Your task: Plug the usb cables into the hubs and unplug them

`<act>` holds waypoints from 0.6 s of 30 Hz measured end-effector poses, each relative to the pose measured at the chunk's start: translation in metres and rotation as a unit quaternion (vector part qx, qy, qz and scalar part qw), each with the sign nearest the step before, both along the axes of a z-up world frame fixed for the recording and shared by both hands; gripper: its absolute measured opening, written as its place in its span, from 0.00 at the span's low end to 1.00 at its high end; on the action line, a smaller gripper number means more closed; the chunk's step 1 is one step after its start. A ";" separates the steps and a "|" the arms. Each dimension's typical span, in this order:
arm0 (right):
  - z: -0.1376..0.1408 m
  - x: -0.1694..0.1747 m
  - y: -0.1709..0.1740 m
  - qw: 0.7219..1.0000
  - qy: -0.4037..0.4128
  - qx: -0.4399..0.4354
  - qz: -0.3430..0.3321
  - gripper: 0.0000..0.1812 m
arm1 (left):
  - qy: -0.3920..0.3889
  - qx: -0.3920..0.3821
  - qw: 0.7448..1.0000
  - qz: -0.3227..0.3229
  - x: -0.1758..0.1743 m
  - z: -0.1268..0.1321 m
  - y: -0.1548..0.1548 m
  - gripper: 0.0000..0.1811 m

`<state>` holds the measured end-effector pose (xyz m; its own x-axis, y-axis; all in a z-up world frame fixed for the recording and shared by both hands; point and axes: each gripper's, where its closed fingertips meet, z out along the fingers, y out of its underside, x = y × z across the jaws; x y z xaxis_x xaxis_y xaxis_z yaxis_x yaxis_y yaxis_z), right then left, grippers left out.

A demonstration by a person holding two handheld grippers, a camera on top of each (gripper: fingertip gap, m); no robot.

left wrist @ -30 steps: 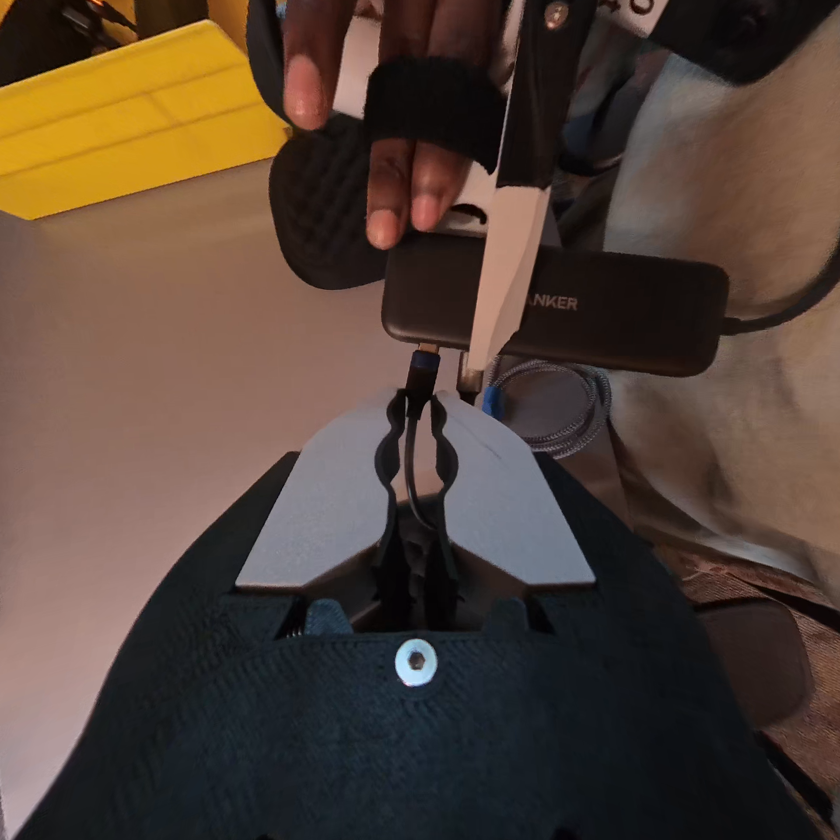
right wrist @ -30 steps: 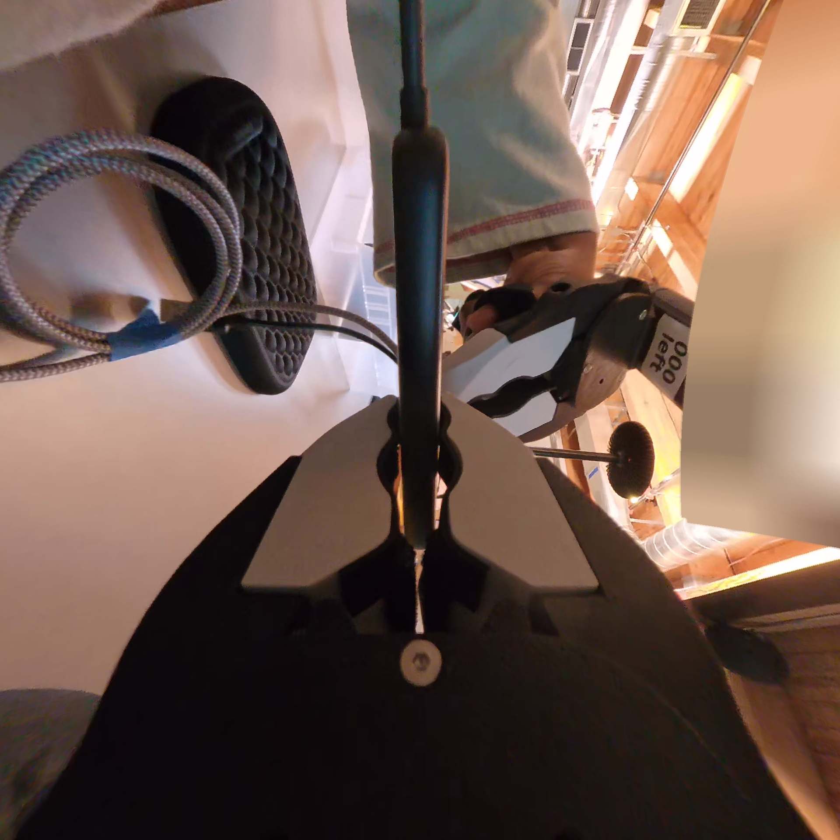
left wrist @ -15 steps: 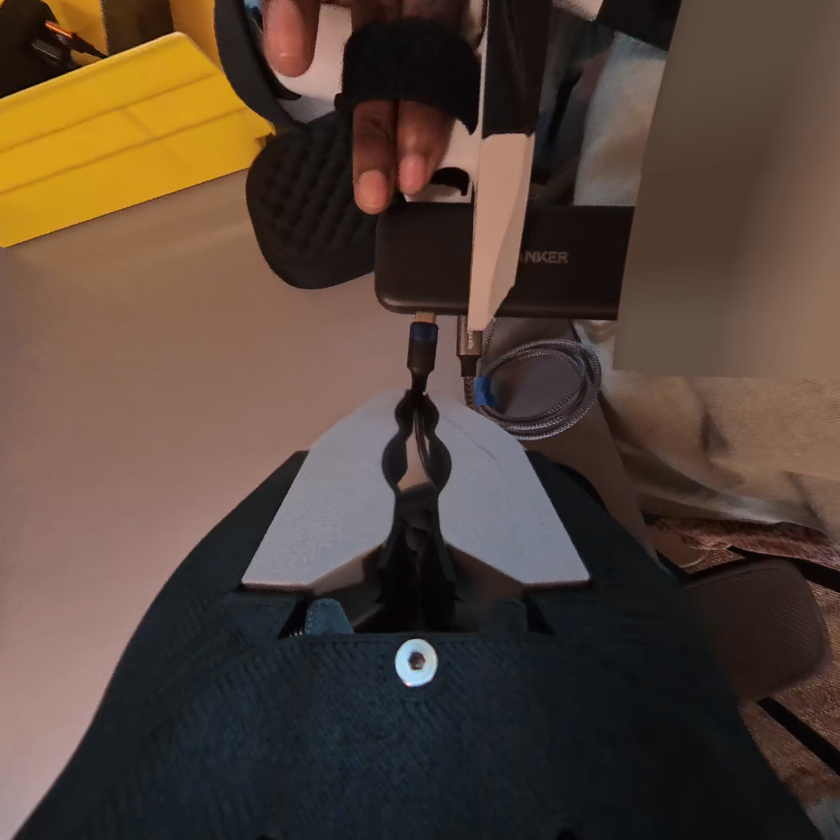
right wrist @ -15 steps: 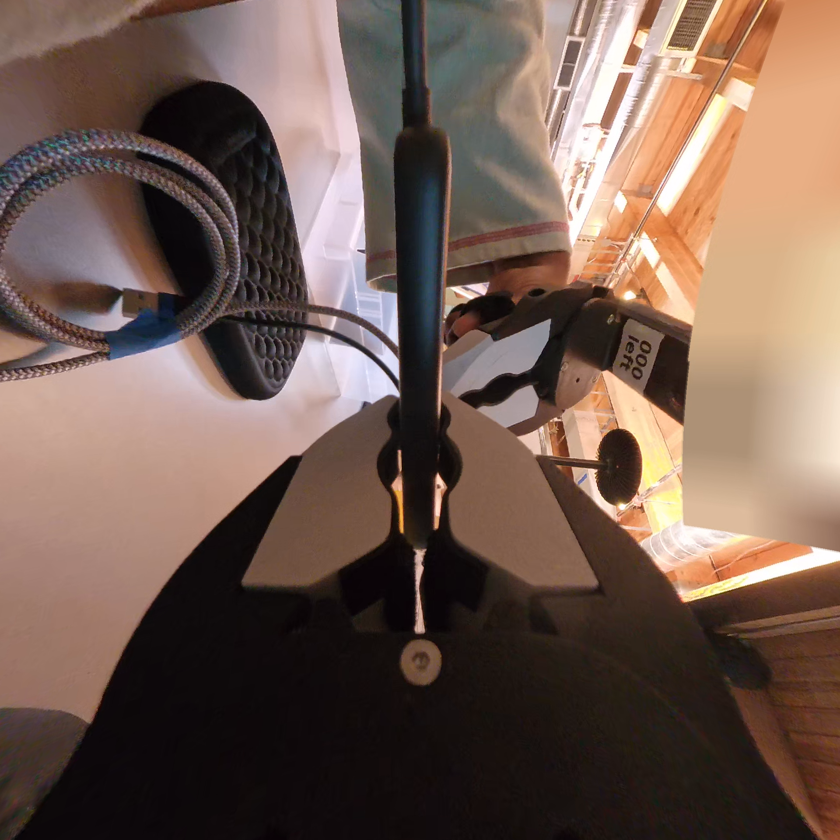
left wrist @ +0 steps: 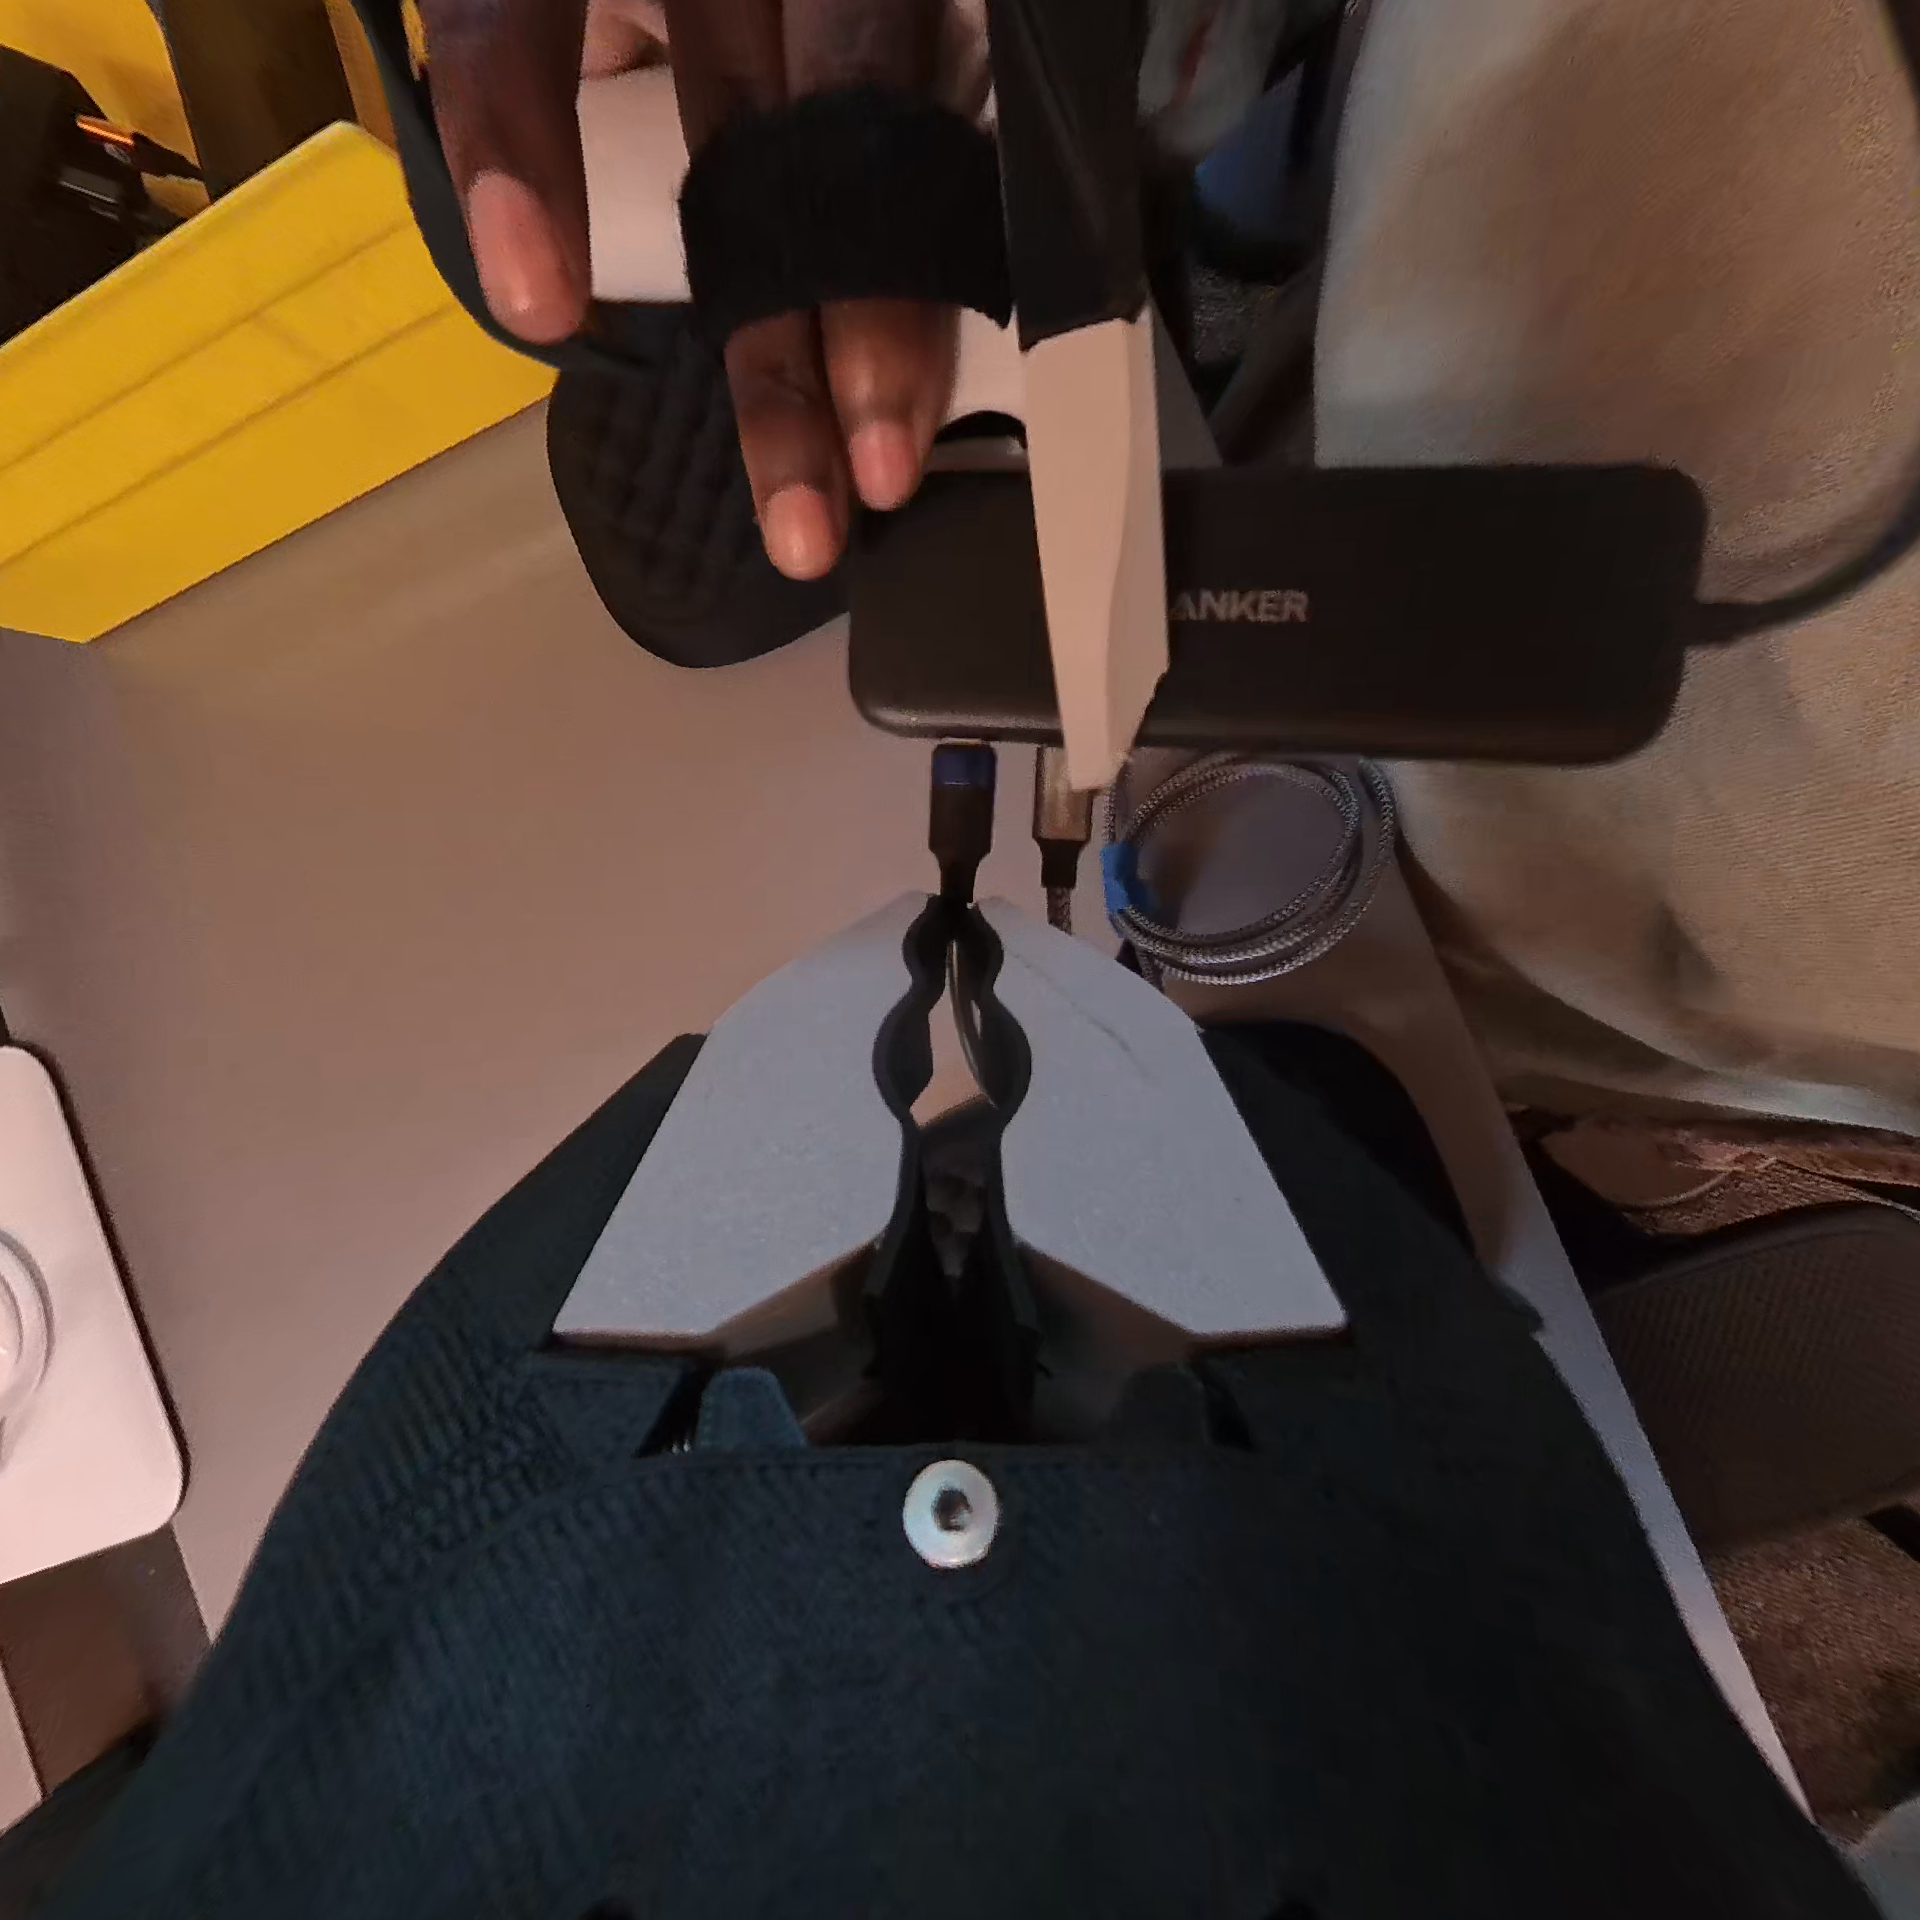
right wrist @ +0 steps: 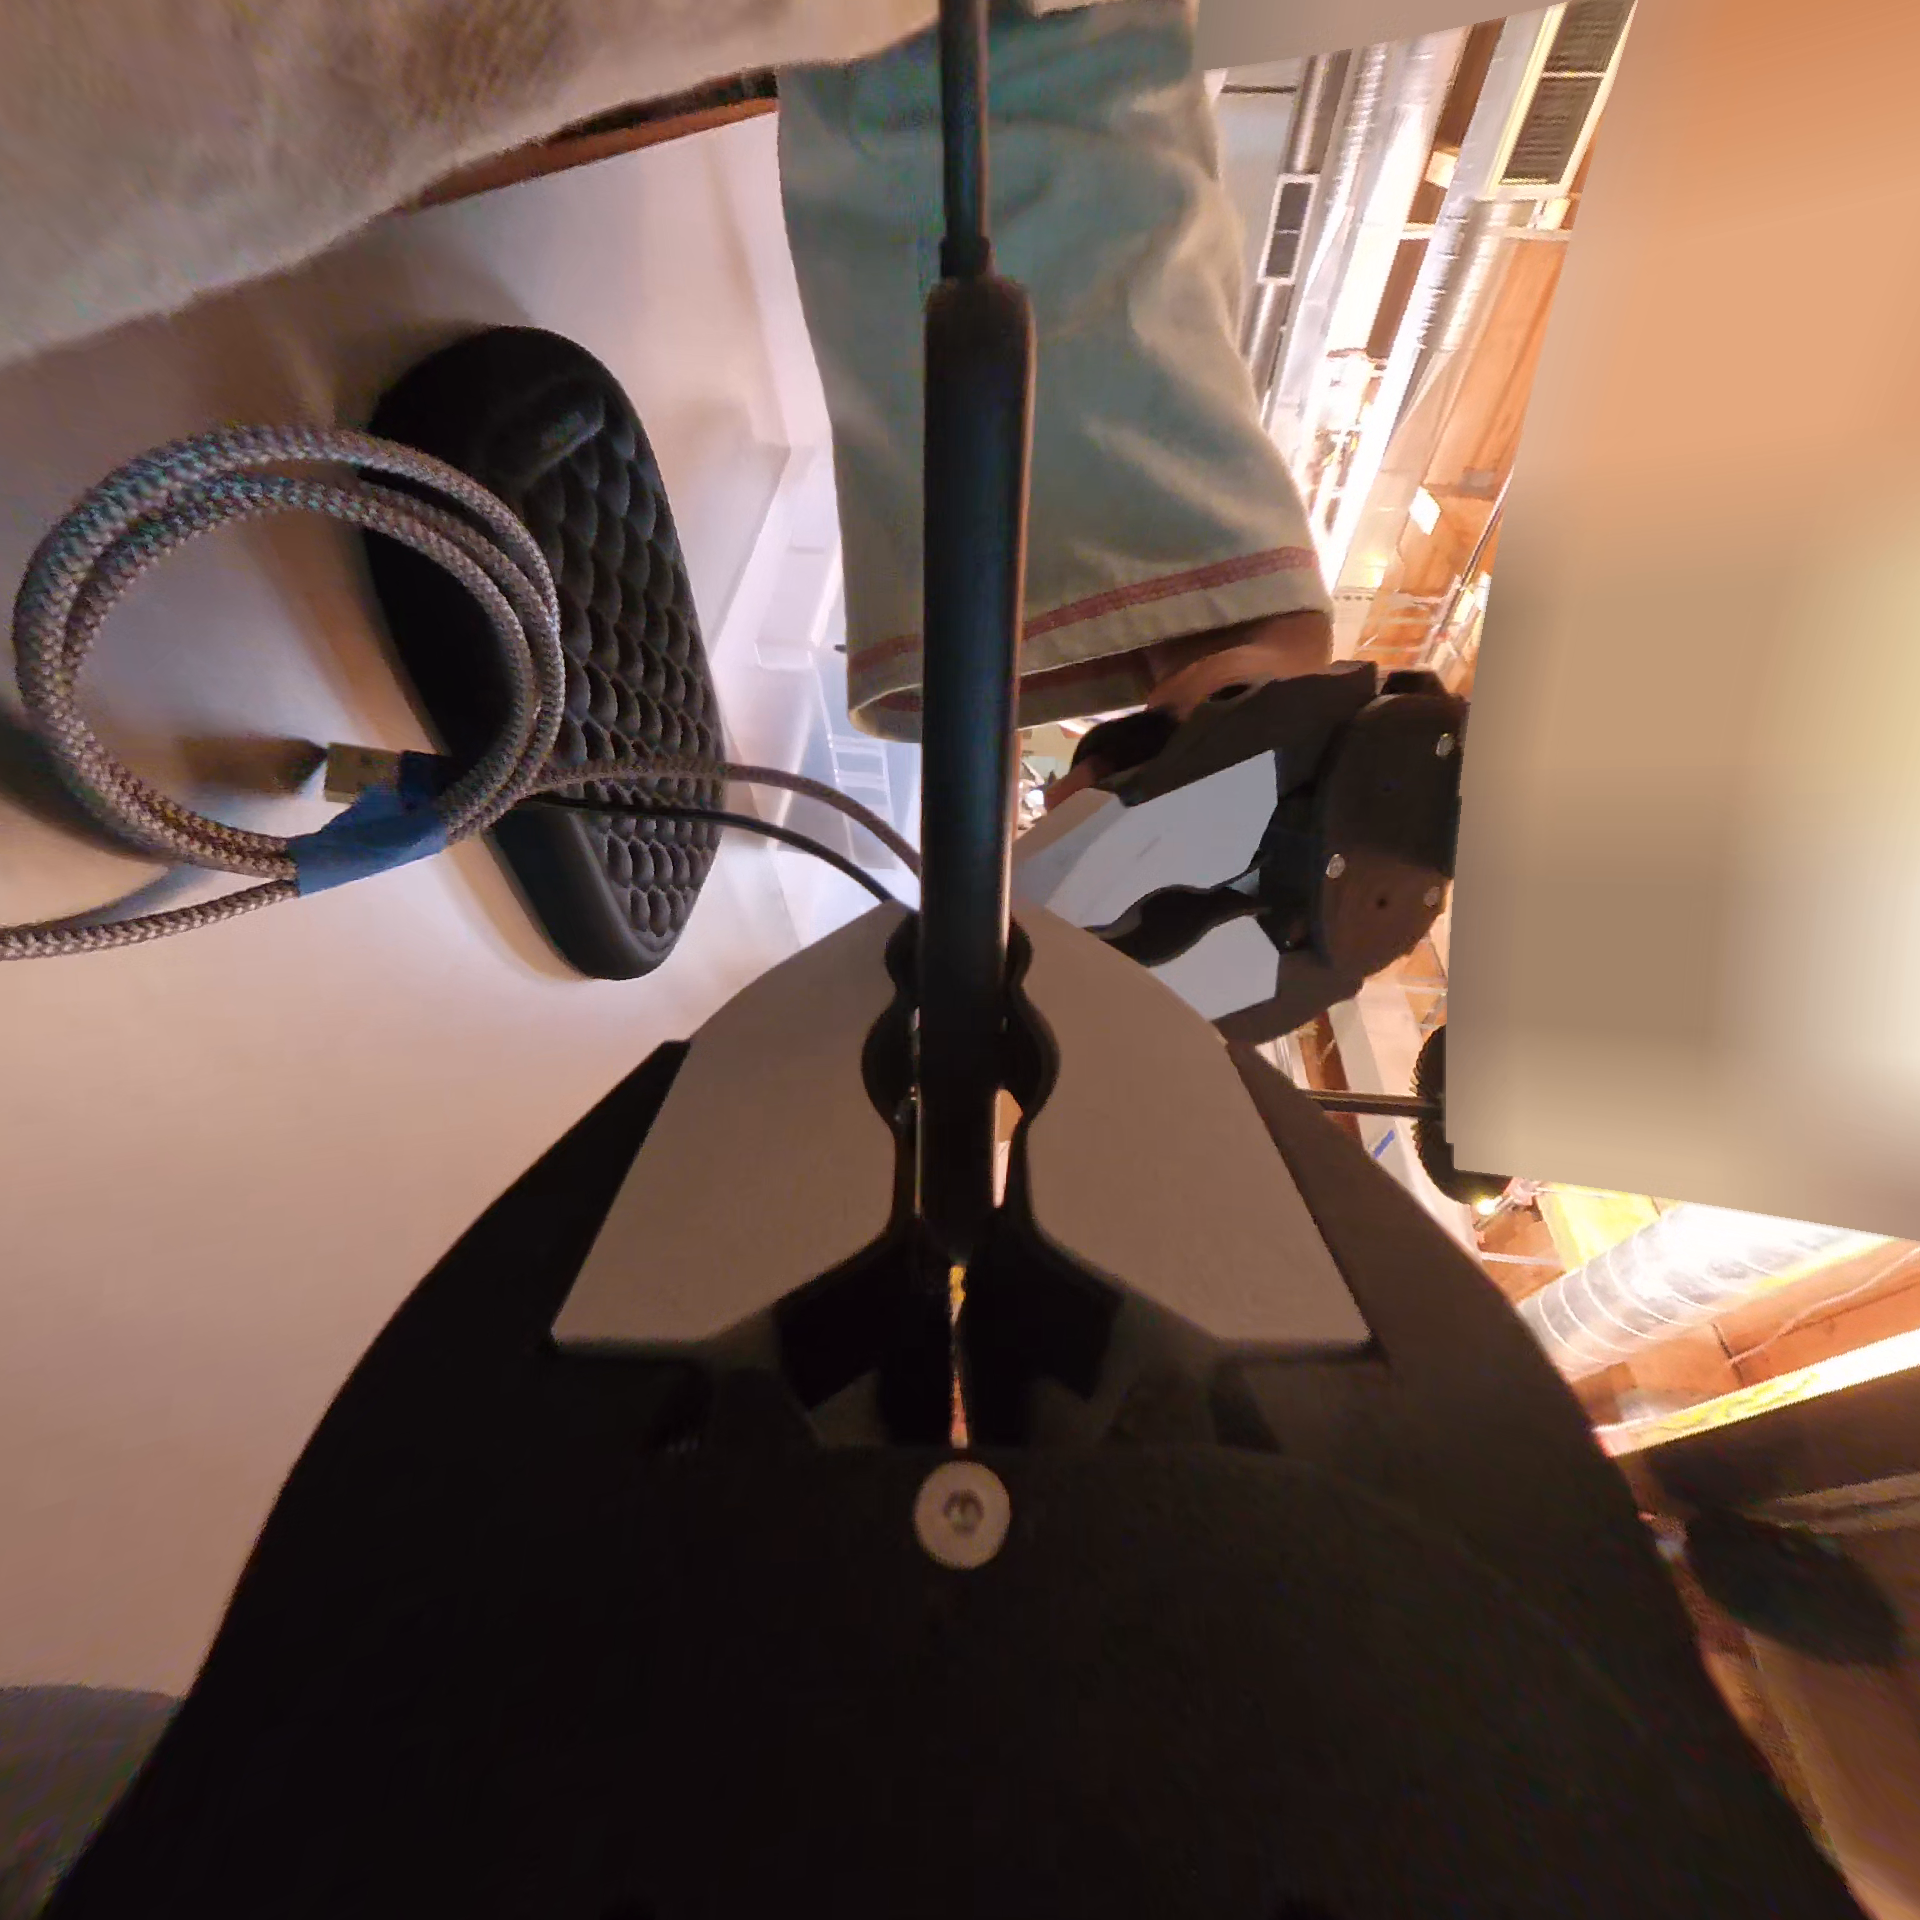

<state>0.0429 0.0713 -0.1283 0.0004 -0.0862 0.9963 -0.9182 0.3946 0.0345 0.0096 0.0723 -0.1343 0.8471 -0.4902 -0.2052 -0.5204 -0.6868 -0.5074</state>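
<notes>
My left gripper [left wrist: 951, 914] has its fingers pinched onto the thin black cable [left wrist: 961, 992] just behind its blue-collared plug [left wrist: 961, 795], which sits at a port on the near edge of the dark hub [left wrist: 1351, 613]; I cannot tell whether it is seated fully. My right gripper [right wrist: 961, 935] is clenched on the hub itself, edge-on in the right wrist view, holding it above the desk [left wrist: 364, 883]. A second plug [left wrist: 1060, 810], on the braided grey cable [right wrist: 291, 644], stands in the next port, its coil bound with blue tape [right wrist: 364, 831] and lying on the desk beside a black ribbed pad [right wrist: 623, 675]. The hub looks light and rigid with a smooth shell, so it may slip or twist if I pull at an angle (a straight pull along the port seems safest). The thin cable is limp and likely fragile at its strain relief; I judge the hard plug body the better hold, not the cord.
</notes>
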 end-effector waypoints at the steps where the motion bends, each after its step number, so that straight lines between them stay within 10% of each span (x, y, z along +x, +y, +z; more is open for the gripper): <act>1: -0.002 -0.001 -0.001 1.000 -0.002 0.004 -0.001 0.07 | 0.001 -0.003 1.000 -0.002 -0.001 -0.002 0.000 0.02; 9: 0.012 -0.016 0.010 0.999 -0.012 -0.033 -0.024 0.07 | 0.024 0.112 0.992 0.056 -0.018 0.023 0.011 0.10; 14: 0.030 -0.032 0.034 0.976 -0.147 -0.157 -0.004 0.07 | 0.124 0.358 0.915 0.136 -0.023 0.081 0.003 0.25; 18: 0.039 -0.047 0.053 0.903 -0.319 -0.284 0.045 0.07 | 0.126 0.454 0.868 0.157 0.007 0.070 0.011 0.26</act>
<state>-0.0045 0.1241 -0.0892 -0.6086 0.4102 0.6793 -0.7085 0.1047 -0.6979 0.0169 0.0833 -0.0641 0.7816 0.2174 -0.5847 -0.5531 -0.1919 -0.8107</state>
